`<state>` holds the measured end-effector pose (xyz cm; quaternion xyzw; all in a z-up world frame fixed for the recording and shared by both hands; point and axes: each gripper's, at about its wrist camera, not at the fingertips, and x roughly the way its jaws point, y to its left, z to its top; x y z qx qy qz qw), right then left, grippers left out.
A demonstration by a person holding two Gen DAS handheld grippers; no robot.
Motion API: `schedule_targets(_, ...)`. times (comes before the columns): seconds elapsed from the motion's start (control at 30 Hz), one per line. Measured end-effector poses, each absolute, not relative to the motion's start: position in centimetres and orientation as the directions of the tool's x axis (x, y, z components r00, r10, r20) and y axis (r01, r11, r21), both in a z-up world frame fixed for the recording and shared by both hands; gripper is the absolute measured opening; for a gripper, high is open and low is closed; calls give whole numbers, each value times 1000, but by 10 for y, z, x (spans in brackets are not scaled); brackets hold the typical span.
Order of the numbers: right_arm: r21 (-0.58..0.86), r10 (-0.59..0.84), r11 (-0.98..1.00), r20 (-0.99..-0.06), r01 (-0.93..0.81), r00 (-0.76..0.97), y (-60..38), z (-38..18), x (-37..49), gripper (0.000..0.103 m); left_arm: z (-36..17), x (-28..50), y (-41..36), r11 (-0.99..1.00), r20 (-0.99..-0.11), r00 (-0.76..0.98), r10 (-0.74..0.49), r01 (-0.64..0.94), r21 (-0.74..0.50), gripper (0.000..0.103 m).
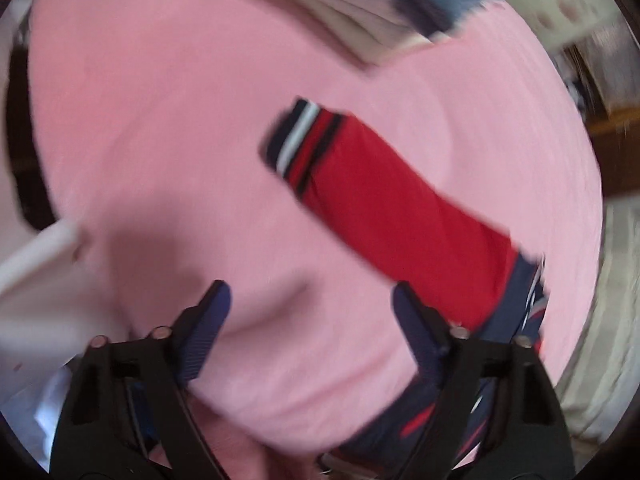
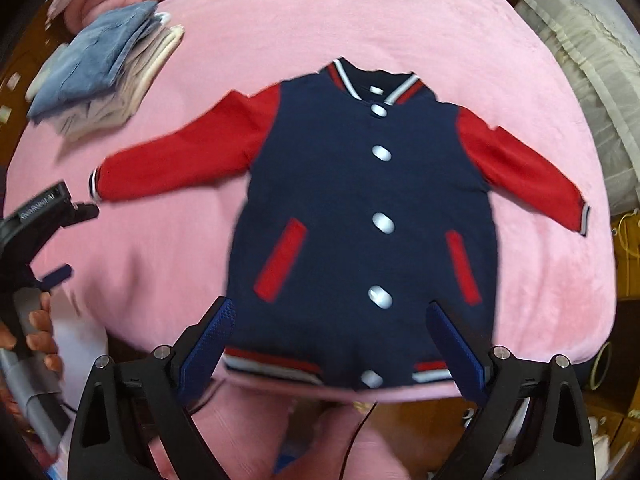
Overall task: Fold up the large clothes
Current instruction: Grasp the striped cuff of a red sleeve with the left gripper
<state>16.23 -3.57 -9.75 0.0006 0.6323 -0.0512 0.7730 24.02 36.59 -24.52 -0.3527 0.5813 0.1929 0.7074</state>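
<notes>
Jacket (image 2: 360,208) lay flat and buttoned mid-bed (image 2: 500,32), sleeves out, no fold made yet. Pile (image 2: 100,68) of done clothes sat up-left of it. Both hand-held grippers, left (image 1: 308,308) and right (image 2: 332,332), hovered apart and empty near its hem.

Soft, even daylight fills both views, with no glare. Around the jacket (image 2: 360,208) the pink blanket (image 2: 400,20) bulges with fisheye bending and darkens to black corners. The left wrist view is heavily motion-smeared; a dim shadow lies left of the jacket's red sleeve (image 1: 384,200).
</notes>
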Motion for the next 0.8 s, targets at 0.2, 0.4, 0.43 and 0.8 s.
schedule_targets(0.2,-28,-56,982,-987,185,150,4,-144,225,98,-308,272,418,516,-936,297,-188,-781,-351,50)
schedule_targets(0.4,-1,-30,970,-993,245,115,25,-192,258,98,-313,277,412,503,-890,433,-140,-743,-441,22)
schedule_targets(0.43,-2,-31,966,-994,260,108,27,-199,262,98,-310,277,408,515,-889,442,-118,-738,-436,20)
schedule_targets(0.8,-11,-53,933,-993,360,107,27,-242,300,97,-205,303,345,729,-727,683,62,-529,-435,18)
